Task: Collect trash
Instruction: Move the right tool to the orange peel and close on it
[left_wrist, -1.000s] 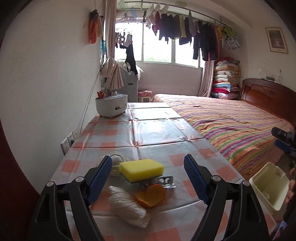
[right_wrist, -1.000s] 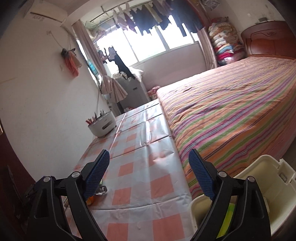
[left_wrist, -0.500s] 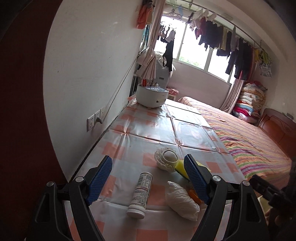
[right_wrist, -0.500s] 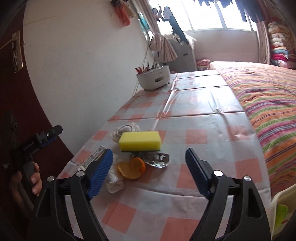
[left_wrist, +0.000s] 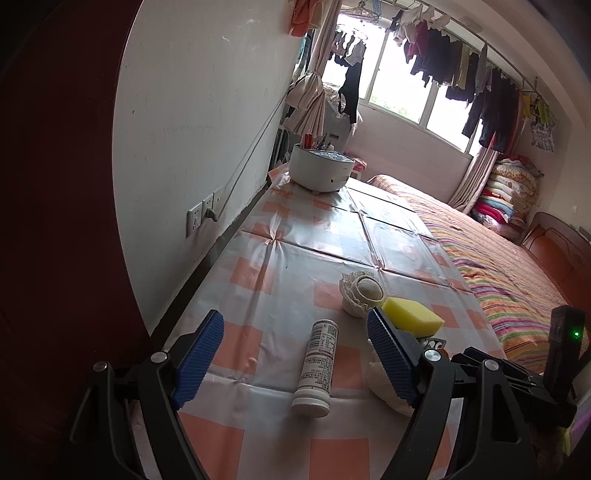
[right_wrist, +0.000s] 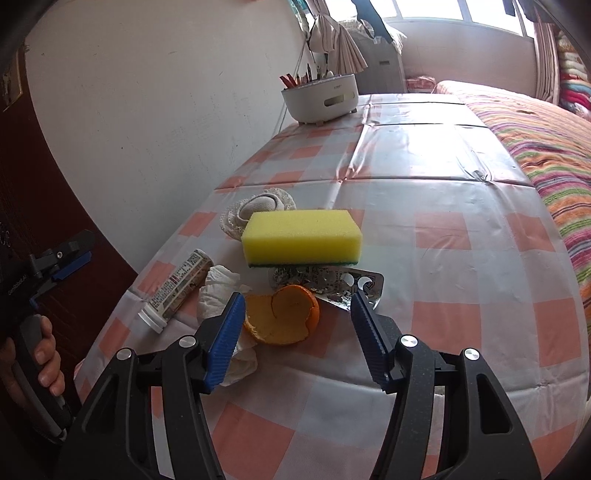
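Note:
Trash lies at the near end of the checked table (right_wrist: 461, 206): an orange peel (right_wrist: 282, 315), a crumpled white tissue (right_wrist: 218, 291), a silver blister pack (right_wrist: 332, 280), a white labelled bottle on its side (right_wrist: 179, 286) and a foam fruit net around a pale ball (right_wrist: 255, 210). A yellow sponge (right_wrist: 301, 236) rests on the blister pack. My right gripper (right_wrist: 297, 338) is open, its fingers either side of the peel, just above it. My left gripper (left_wrist: 295, 362) is open over the lying bottle (left_wrist: 317, 365); its right finger hides part of the tissue (left_wrist: 384, 380) and the sponge (left_wrist: 413, 317).
A white utensil holder (right_wrist: 321, 98) stands at the table's far end by the wall. A bed with a striped cover (right_wrist: 546, 147) runs along the table's right side. A wall socket (left_wrist: 201, 216) sits left of the table. The dark door (left_wrist: 55, 221) is at left.
Both grippers have moved closer to the trash pile. The right one has dropped over the orange peel; the left one has shifted so the bottle lies between its fingers.

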